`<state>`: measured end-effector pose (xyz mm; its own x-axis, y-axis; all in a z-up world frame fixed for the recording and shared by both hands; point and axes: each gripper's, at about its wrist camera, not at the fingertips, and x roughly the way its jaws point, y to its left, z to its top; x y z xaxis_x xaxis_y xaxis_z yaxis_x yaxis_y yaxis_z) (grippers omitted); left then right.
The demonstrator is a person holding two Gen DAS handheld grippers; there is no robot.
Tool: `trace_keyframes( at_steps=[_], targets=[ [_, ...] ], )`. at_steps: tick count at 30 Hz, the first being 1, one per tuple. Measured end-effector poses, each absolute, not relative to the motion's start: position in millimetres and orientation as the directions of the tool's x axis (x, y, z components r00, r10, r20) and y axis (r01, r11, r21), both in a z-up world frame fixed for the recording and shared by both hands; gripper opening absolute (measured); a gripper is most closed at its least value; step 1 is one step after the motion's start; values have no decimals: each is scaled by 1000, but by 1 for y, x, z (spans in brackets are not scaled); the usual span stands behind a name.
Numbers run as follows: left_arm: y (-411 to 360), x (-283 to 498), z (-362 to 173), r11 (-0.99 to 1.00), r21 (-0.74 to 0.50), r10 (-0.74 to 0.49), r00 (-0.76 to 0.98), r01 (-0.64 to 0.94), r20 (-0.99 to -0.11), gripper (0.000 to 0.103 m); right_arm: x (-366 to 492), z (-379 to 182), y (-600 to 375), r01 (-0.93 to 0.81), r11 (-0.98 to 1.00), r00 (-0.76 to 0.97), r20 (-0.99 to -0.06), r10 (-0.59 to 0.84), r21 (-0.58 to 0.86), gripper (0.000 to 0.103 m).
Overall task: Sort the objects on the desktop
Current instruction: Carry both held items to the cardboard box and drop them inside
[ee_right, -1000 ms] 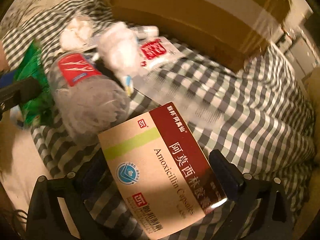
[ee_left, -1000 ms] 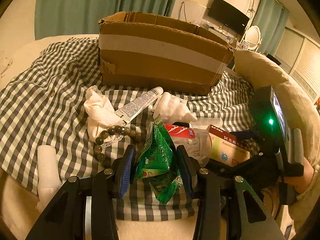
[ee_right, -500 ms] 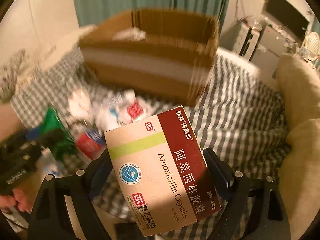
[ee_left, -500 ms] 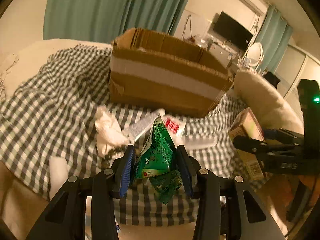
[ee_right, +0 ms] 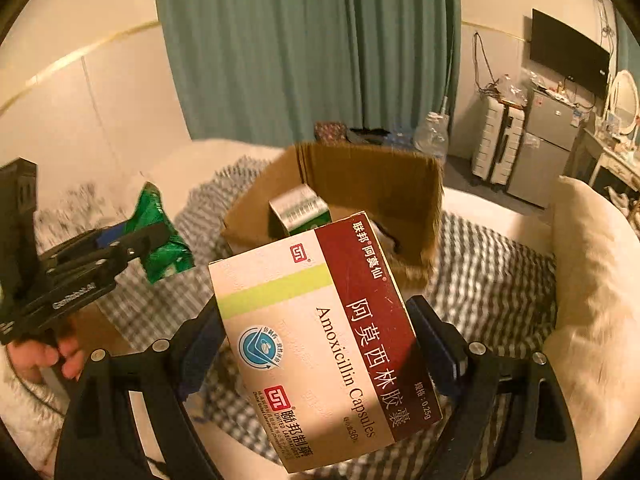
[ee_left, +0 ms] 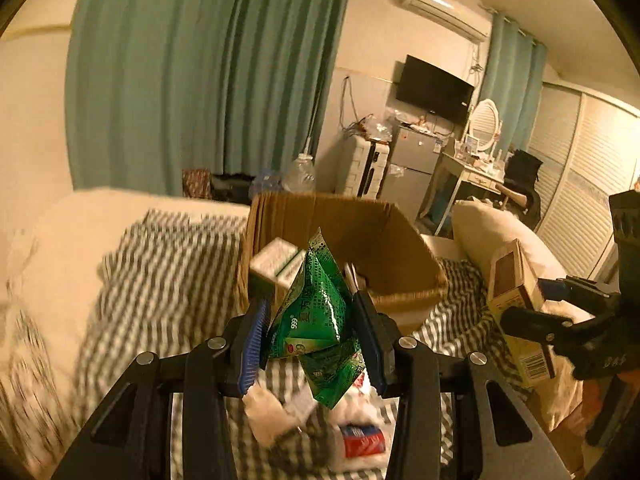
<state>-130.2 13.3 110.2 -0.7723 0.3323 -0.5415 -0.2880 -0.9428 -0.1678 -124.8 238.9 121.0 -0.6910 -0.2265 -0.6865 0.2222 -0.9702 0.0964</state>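
Note:
My left gripper [ee_left: 306, 306] is shut on a crumpled green snack packet [ee_left: 320, 320], held up in the air in front of the open cardboard box [ee_left: 400, 256]. My right gripper [ee_right: 314, 308] is shut on a cream and dark red Amoxicillin medicine box [ee_right: 320, 340], its blue pads pressing on both sides. That medicine box [ee_left: 516, 300] also shows at the right of the left wrist view. The left gripper [ee_right: 152, 236] with the green packet [ee_right: 160, 252] hangs left of the cardboard box [ee_right: 380, 184]. A green and white carton [ee_right: 298, 210] lies inside it.
The cardboard box stands on a checked cloth [ee_left: 160, 280] over a bed. A cream pillow [ee_right: 588, 260] lies to its right. Below my left gripper lie a white wad [ee_left: 272, 412] and a red-labelled item [ee_left: 362, 442]. A person's hand [ee_right: 44, 360] holds the left gripper's handle.
Both grippers have risen off the cloth with their loads. The cardboard box's open top has come into view, and the loose items have dropped low in the left wrist view.

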Motion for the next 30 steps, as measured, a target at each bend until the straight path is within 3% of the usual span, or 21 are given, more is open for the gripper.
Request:
trace_keyframes(
  at_steps=[12,30],
  targets=[
    [28,-206,115,-934,-154,350,-742,-323,-572,43,-200,139,270,199,-957,-671,-682,-291,212,88],
    [66,-293,64,-953,-117,288,-723,-278,-628,43,-294,70,281,154,-950,-651,-696,-303,271,88]
  ],
)
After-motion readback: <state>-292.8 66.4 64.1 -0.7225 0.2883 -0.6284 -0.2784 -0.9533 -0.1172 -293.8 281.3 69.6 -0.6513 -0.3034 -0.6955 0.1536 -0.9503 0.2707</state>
